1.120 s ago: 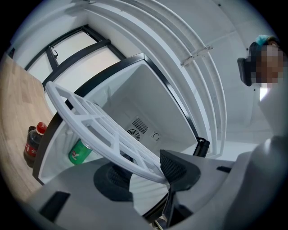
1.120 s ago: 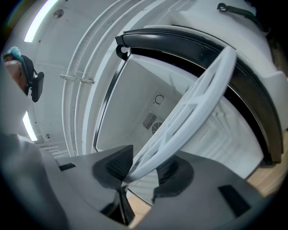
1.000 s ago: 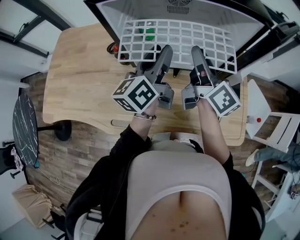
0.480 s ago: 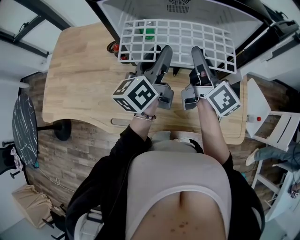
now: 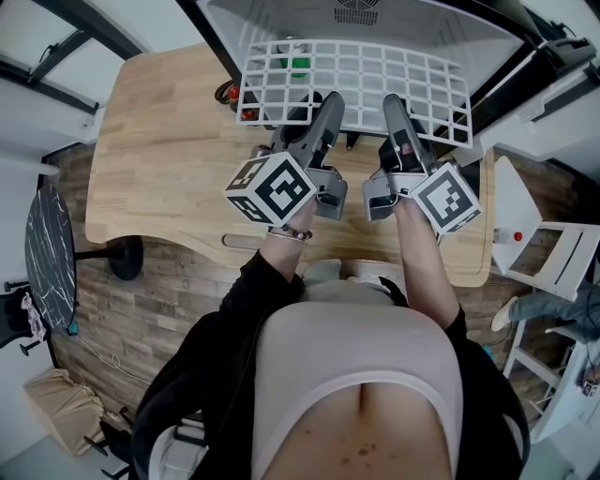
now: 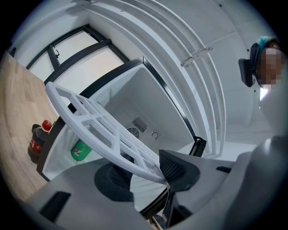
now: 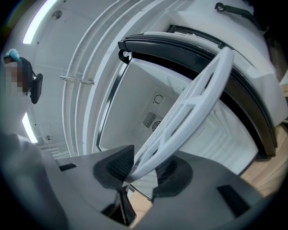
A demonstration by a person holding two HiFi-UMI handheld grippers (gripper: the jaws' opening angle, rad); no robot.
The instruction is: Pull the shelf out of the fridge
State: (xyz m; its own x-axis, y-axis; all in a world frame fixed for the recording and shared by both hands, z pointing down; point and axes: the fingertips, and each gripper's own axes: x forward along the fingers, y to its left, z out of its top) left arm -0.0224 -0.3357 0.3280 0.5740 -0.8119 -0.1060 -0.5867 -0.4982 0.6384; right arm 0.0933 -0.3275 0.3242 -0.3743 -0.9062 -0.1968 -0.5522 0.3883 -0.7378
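A white grid shelf [image 5: 356,75] sticks out of the open fridge [image 5: 356,17] over the wooden table [image 5: 159,141]. My left gripper [image 5: 328,99] is shut on the shelf's front rail left of centre. My right gripper [image 5: 394,101] is shut on the same rail right of centre. In the left gripper view the shelf [image 6: 90,117] runs up to the left from between the pads of the left gripper [image 6: 150,173]. In the right gripper view the shelf's rail [image 7: 189,108] is pinched by the right gripper [image 7: 141,170]. The fridge's white interior lies behind it.
A cola bottle [image 5: 228,95] stands on the table beside the fridge's left side, and a green can [image 5: 298,66] sits inside under the shelf. The fridge door [image 5: 539,66] hangs open at right. A white chair [image 5: 553,253] stands past the table's right edge.
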